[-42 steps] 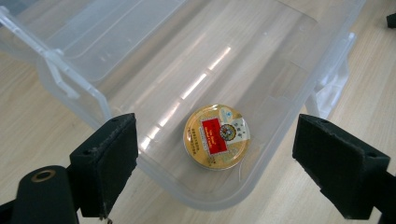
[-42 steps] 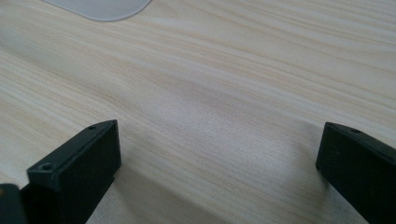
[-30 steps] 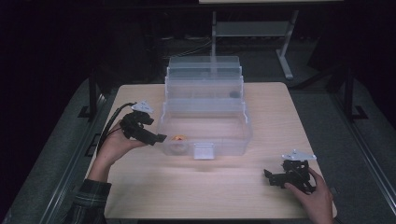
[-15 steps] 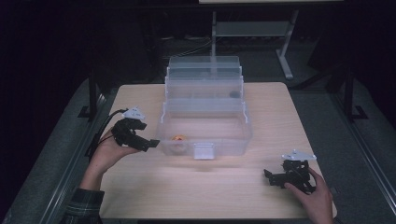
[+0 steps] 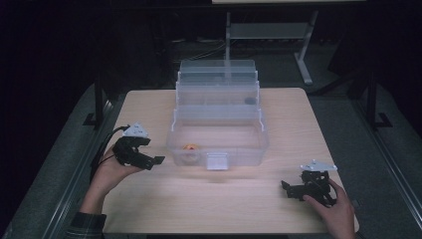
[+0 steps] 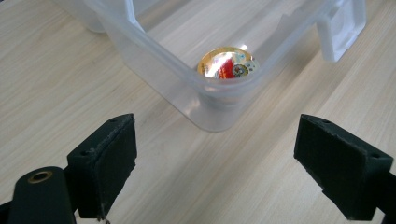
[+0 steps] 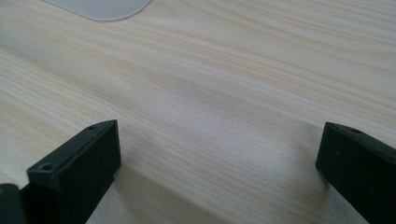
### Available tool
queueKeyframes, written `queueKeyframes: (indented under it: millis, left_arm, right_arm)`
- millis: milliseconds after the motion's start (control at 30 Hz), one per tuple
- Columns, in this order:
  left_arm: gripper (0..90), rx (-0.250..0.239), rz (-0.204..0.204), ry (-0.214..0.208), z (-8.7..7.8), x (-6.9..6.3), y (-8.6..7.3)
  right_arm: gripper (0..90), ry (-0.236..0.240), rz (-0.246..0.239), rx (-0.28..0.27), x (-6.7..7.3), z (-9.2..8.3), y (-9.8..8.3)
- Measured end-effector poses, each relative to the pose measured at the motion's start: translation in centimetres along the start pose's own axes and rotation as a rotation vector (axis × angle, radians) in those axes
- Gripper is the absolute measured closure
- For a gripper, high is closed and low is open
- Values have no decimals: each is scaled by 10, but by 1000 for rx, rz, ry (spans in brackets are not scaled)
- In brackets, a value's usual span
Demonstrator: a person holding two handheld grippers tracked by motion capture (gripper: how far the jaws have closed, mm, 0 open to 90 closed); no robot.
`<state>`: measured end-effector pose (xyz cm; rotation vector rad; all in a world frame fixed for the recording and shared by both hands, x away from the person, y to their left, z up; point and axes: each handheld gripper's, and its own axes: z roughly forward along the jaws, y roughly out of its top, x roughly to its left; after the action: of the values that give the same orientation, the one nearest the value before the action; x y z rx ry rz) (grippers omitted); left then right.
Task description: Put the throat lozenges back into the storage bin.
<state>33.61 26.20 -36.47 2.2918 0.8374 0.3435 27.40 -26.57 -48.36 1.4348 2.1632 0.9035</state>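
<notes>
round foil-lidded item (image 6: 227, 65) in clear box (image 6: 154, 56), red label print perhaps unreadable

Small round thing (image 5: 189, 148) in the clear box (image 5: 217, 155): too small in the high view to read its label. In the left gripper view the box wall covers its lower half (image 6: 227, 64), print blurred. Dark spot (image 5: 249, 100) on an upper tier: can't identify. Right gripper view cuts the box (image 7: 99, 8) to one corner at the top edge.
</notes>
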Motion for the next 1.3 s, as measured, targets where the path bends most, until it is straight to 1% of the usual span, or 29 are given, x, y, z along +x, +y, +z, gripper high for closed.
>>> queueKeyframes:
  millis: [67,100,133,333,367,467,600,633,667,800,867,1067,1133,1200,1300]
  left_arm:
    - [124,-3,-3,4,-1,-1,-3]
    - [124,-1,4,8,-1,-1,-5]
    - [124,-4,-2,10,-2,-1,-7]
    - [124,-5,-2,22,-3,-1,-19]
    - [124,-6,-9,20,-3,-1,-21]
    - [124,-19,-13,20,-3,-1,-30]
    - [125,-23,-16,26,-2,-3,-38]
    - [125,-22,-12,26,-2,-4,-40]
    - [125,-32,-10,26,-2,-4,-43]
    - [124,-44,-14,44,-2,-7,-53]
    - [124,-55,-25,50,-2,-9,-59]
    - [124,-63,-31,50,3,-13,-75]
    - [124,-63,-29,50,3,-13,-78]
    - [124,-66,-40,61,5,-15,-82]
    - [125,-70,-42,65,6,-16,-87]
  right_arm:
    - [0,0,0,0,0,0,0]
    - [0,0,0,0,0,0,0]
    - [0,0,0,0,0,0,0]
    - [0,0,1,0,0,0,0]
    - [0,0,1,0,0,0,0]
    - [0,0,0,0,0,0,0]
    - [0,0,0,0,0,0,0]
    - [0,0,0,0,0,0,0]
    - [0,0,1,0,0,0,0]
    - [0,0,0,0,0,0,0]
    - [0,0,0,0,0,0,0]
    - [0,0,0,0,0,0,0]
    - [0,0,1,0,0,0,0]
    - [0,0,1,0,0,0,0]
    - [0,0,0,0,0,0,0]
